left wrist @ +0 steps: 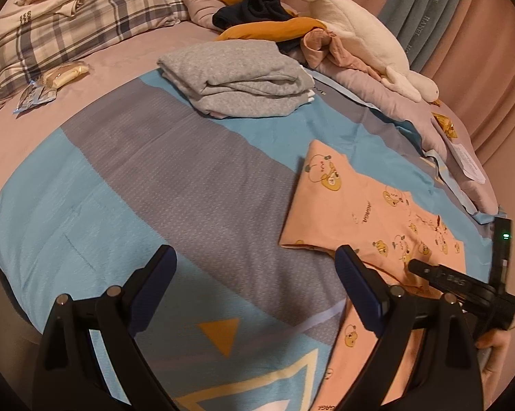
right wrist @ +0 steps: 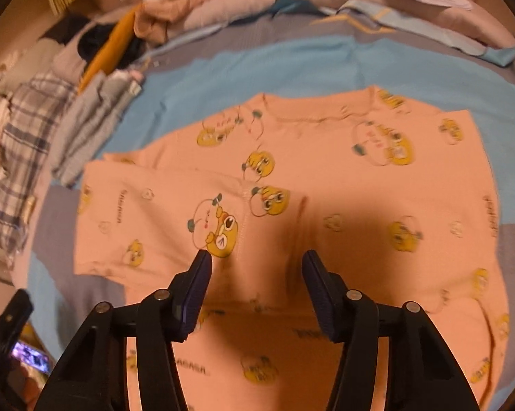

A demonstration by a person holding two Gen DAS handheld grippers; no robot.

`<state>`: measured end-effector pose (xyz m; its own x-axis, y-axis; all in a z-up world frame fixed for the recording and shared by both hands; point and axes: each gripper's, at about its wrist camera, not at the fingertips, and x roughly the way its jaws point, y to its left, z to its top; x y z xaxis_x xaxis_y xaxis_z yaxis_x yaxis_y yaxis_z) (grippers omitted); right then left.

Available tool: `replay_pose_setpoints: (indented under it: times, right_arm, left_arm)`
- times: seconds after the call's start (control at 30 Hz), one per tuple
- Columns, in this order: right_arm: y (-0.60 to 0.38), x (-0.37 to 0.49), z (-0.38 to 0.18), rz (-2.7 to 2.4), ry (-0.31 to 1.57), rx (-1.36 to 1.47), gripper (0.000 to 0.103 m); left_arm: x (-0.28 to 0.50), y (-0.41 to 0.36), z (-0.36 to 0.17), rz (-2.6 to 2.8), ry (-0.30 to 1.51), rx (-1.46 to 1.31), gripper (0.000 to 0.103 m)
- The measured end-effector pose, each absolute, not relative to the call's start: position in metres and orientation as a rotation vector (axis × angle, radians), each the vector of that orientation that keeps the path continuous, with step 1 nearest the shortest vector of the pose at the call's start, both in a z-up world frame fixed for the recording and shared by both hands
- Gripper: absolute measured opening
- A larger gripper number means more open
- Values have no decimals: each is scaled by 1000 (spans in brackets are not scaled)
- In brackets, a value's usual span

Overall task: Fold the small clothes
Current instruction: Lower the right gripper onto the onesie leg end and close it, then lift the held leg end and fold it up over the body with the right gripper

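Observation:
A small pink shirt with yellow cartoon prints point(right wrist: 326, 188) lies flat on the blue and grey bed cover point(right wrist: 250, 72), its left sleeve folded in over the body. It also shows at the right of the left wrist view point(left wrist: 370, 212). My right gripper point(right wrist: 255, 260) is open and empty, just above the shirt's middle. My left gripper point(left wrist: 255, 257) is open and empty over the cover, its right finger point(left wrist: 356, 284) at the shirt's left edge. The right gripper's body point(left wrist: 463, 284) shows at the lower right of the left wrist view.
A folded grey garment point(left wrist: 237, 78) lies on the cover beyond the shirt. Behind it is a heap of dark, mustard and pink clothes point(left wrist: 274, 24) and a white plush toy point(left wrist: 363, 37). A plaid pillow point(left wrist: 72, 24) lies far left. Curtains point(left wrist: 428, 10) hang at the back.

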<state>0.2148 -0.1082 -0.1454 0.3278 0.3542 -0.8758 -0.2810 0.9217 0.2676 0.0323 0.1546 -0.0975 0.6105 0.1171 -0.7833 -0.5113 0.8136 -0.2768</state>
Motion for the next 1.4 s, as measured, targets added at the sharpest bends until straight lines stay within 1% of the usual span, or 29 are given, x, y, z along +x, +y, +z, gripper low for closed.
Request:
replay_pose_setpoints:
  times: [0.07,0.1,0.23,0.27,0.3,0.37,0.4,0.43,0.5,0.57,1.03,1.4]
  right_arm:
    - [-103,214,-147,396,1144,19,55]
    - [-100,211,-145,387,1128,-14,53]
    - [-98,206,-143,366,1106,-67,37]
    - [-99,205,-143,369,1103,-69,34]
    - [-101,203,-142,379,1102,-67,29]
    - [-98,204,-141,382,1098,-70,23]
    - [-100,202,-139,391,1093,-67,18]
    - [-102,202,-138,398,1090,-59,15]
    - [-105,200,-134,406,1078,-41,12]
    - [-99,201,-127,417,1062,-38,11]
    - [-106,188,-34,477,828,-40,10]
    - [-140,183,12,439,692,-3,10]
  left_arm:
    - [31,156,-99,384,845,-518,94]
    - [30,158,-100,387,846,-522,94]
    - [30,161,-103,394,853,-535,94]
    - [30,162,-104,395,855,-536,94]
    - [30,162,-104,396,856,-535,94]
    - [29,161,-104,397,856,-529,94]
    - [29,160,-104,398,856,-528,94]
    - [29,160,-103,396,855,-528,94]
    - [30,160,-104,392,855,-529,94]
    - [30,160,-104,393,856,-526,94]
    - [36,155,-105,376,864,-533,94]
    - [53,137,-108,314,884,-523,94]
